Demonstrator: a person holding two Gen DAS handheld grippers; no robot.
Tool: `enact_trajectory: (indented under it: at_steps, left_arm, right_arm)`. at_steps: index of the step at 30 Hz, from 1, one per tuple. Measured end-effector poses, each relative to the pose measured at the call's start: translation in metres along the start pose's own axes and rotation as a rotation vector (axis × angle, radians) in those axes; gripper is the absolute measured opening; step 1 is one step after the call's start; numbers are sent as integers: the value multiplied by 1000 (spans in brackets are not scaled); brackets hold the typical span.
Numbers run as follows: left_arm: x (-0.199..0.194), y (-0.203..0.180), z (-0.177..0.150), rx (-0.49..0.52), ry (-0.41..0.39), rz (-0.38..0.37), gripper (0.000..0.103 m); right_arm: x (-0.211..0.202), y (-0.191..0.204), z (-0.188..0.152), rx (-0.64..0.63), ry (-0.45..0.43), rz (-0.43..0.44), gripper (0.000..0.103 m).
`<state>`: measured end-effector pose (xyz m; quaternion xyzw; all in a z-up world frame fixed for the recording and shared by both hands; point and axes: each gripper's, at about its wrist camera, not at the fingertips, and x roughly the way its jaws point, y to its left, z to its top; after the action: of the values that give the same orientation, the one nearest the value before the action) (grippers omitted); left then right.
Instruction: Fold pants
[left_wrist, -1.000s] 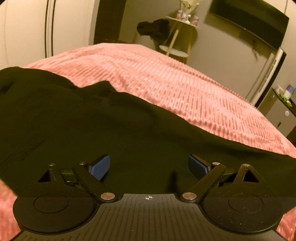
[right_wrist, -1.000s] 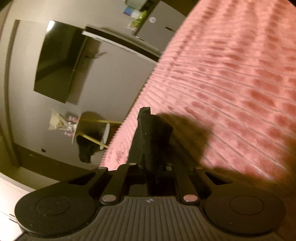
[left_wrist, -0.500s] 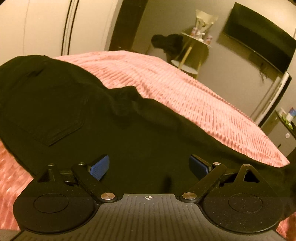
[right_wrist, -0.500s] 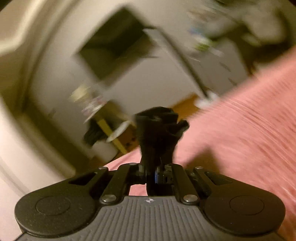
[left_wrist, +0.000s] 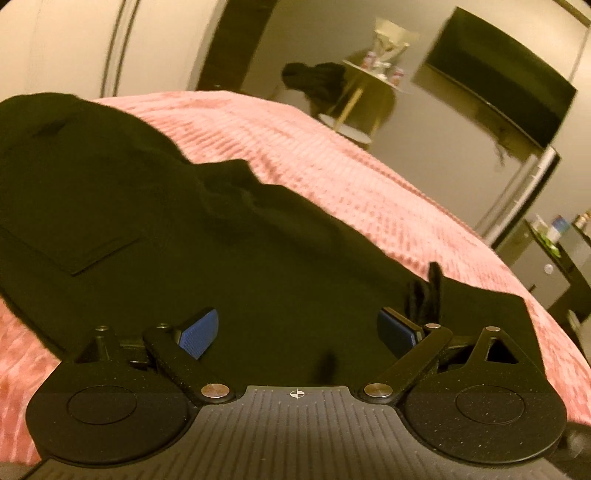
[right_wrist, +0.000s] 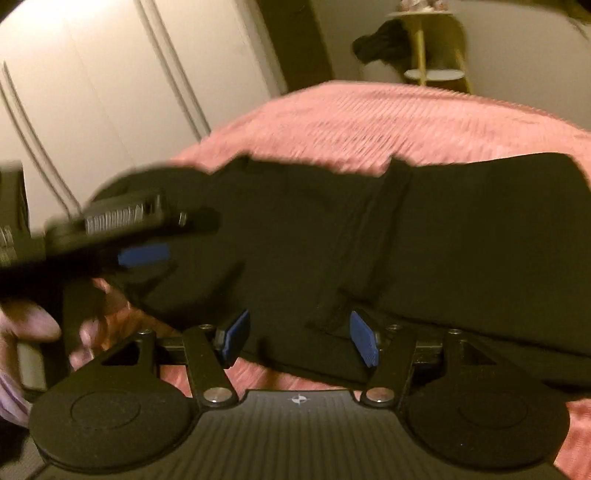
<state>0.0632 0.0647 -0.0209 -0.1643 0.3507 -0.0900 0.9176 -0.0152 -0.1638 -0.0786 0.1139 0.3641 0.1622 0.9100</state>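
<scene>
My right gripper (right_wrist: 299, 338): jaws apart and opening, blue pads either side of a fold of the black pants (right_wrist: 369, 240), not pressing it. View is motion-blurred. My left gripper (left_wrist: 297, 332): jaws wide apart, nothing clamped, hovering over the dark cloth; a small tuft of fabric stands up just beside the right pad. In the right wrist view the left gripper (right_wrist: 147, 251) shows at mid-left, one blue pad visible above the pants' end, with my hand (right_wrist: 33, 325) on its handle at lower left. Pants lie spread across the pink ribbed bed (left_wrist: 351, 177), filling the centre of both views; a back pocket shows at left in the left wrist view. Beyond the bed: a small yellow-legged side table (left_wrist: 369, 96) with a dark garment (left_wrist: 314, 79) draped on it at upper centre, a wall TV (left_wrist: 495, 99) at upper right, a pale wardrobe (right_wrist: 92, 92) at upper left.
</scene>
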Motion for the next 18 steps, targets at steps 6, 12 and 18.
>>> enact_trajectory:
  at_steps: [6, 12, 18]
  left_arm:
    - [10, -6, -3, 20, 38, -67, 97]
    - [18, -7, 0, -40, 86, -154, 97]
    - [42, -37, 11, -92, 156, -242, 101]
  right_arm:
    - [-51, -98, 10, 398, -195, -196, 52]
    - [-43, -144, -7, 553, -136, -360, 1]
    - [-43, -142, -14, 557, -187, -309, 4]
